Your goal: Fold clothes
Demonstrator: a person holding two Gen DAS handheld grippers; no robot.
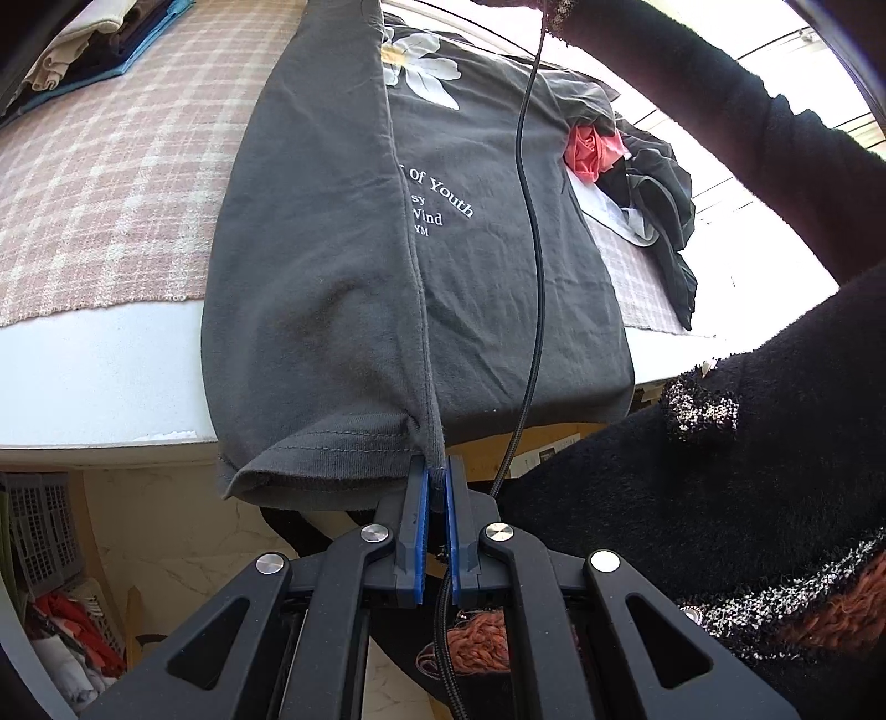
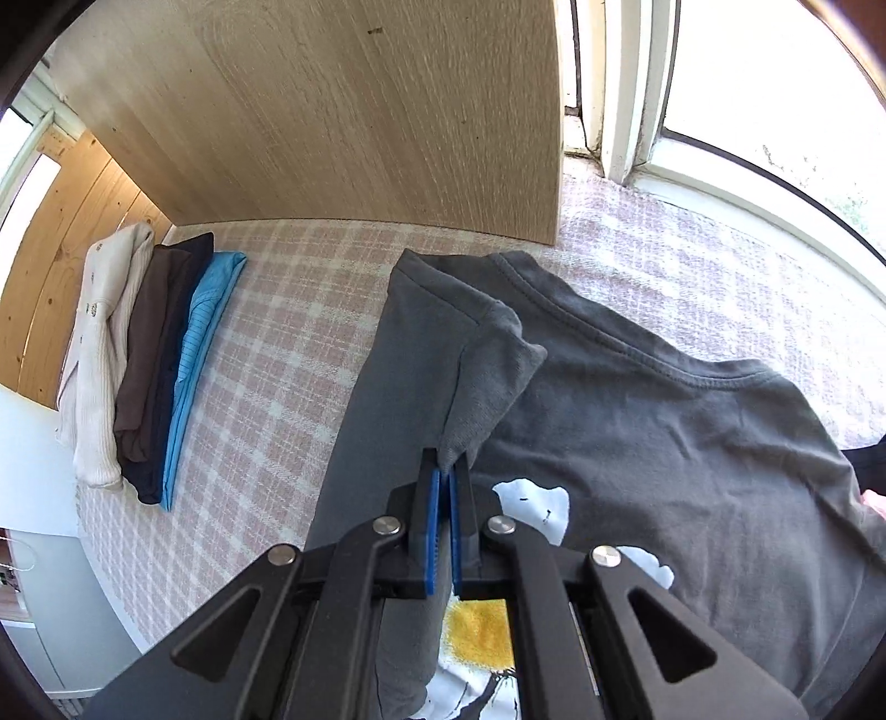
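Observation:
A dark grey T-shirt (image 1: pixel 487 249) with a white flower print and white lettering lies on the checked pink cloth, its hem hanging over the table's front edge. Its left side is folded over onto the front. My left gripper (image 1: pixel 437 476) is shut on the folded edge at the hem corner. My right gripper (image 2: pixel 446 471) is shut on the tip of the left sleeve (image 2: pixel 487 365) of the same T-shirt (image 2: pixel 692 443), near the collar, with the sleeve folded inward over the shirt.
A stack of folded clothes (image 2: pixel 149 365), cream, brown, navy and blue, lies at the left; it also shows in the left wrist view (image 1: pixel 94 44). A heap of unfolded clothes (image 1: pixel 637 171) lies right of the shirt. A wooden panel (image 2: pixel 332 111) and a window (image 2: pixel 775 111) stand behind. A black cable (image 1: pixel 531 277) hangs over the shirt.

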